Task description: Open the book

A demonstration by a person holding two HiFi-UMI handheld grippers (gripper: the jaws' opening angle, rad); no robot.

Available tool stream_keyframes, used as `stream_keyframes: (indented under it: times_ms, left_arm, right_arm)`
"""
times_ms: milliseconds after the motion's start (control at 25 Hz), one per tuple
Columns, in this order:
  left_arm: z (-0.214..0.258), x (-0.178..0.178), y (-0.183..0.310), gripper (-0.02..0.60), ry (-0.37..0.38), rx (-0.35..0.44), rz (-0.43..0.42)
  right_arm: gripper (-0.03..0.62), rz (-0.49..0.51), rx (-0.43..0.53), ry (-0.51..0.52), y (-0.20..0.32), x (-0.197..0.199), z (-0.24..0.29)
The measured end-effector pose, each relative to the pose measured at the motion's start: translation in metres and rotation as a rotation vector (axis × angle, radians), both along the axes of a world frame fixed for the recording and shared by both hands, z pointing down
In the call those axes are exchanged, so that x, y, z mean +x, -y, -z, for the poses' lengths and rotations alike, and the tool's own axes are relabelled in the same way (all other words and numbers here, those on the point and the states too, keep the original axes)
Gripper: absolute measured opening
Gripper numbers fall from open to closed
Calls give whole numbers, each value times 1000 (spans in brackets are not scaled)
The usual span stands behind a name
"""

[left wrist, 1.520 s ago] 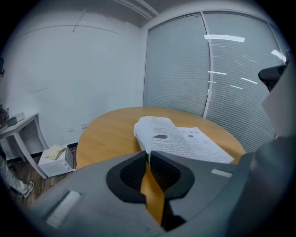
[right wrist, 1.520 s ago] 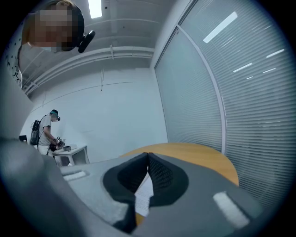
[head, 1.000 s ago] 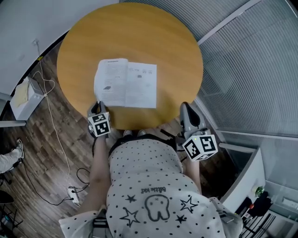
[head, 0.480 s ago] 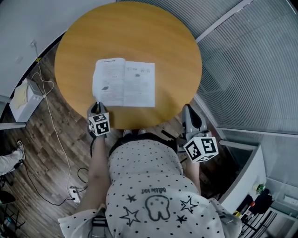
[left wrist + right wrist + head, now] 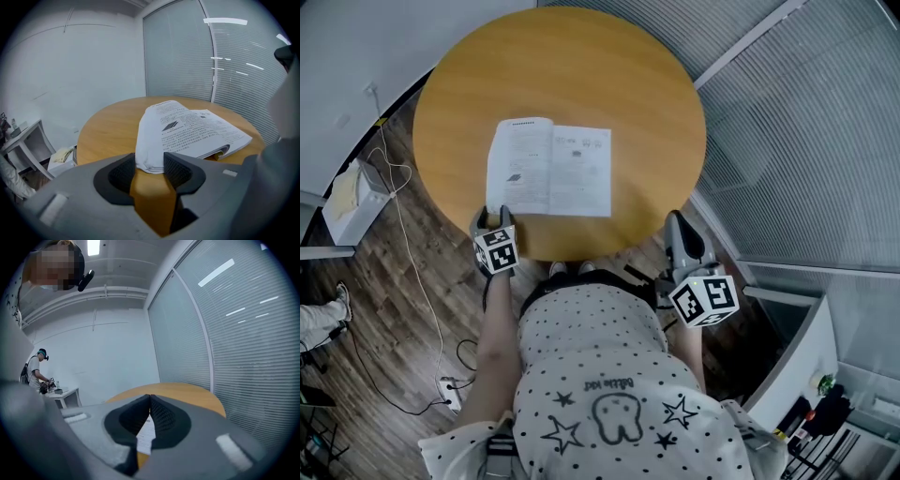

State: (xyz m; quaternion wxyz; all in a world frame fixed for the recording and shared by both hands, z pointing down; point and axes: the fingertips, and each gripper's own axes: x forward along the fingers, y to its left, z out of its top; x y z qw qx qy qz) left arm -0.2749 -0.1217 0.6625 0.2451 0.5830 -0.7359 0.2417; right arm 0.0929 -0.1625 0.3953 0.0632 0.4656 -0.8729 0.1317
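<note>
**A:** How far along is it?

**B:** The book (image 5: 551, 167) lies flat on the round worktop (image 5: 581, 75), toward its near edge. It is spread open with two printed pages facing up, so I'd judge the opening itself done.

**A:** And the left gripper (image 5: 491, 217)?

**B:** It sits at the worktop's near edge. Its fingers (image 5: 178, 168) have just been opening and now stand apart. The near corner of the left page lies between them, but they don't appear to pinch it.

**A:** The right one?

**B:** The right gripper (image 5: 677, 225) hangs just off the worktop's near right edge, fingers closed tip to tip on nothing.

**A:** What's left?

**B:** Probably only drawing the left gripper clear of that page.
</note>
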Motion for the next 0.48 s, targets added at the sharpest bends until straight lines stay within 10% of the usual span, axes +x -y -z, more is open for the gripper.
stream_keyframes:
  times_ms: [480]
  left_arm:
    - [12,-6,-4,244,-16,35,6]
  right_arm:
    - [3,15,2,9,0,-9,-1]
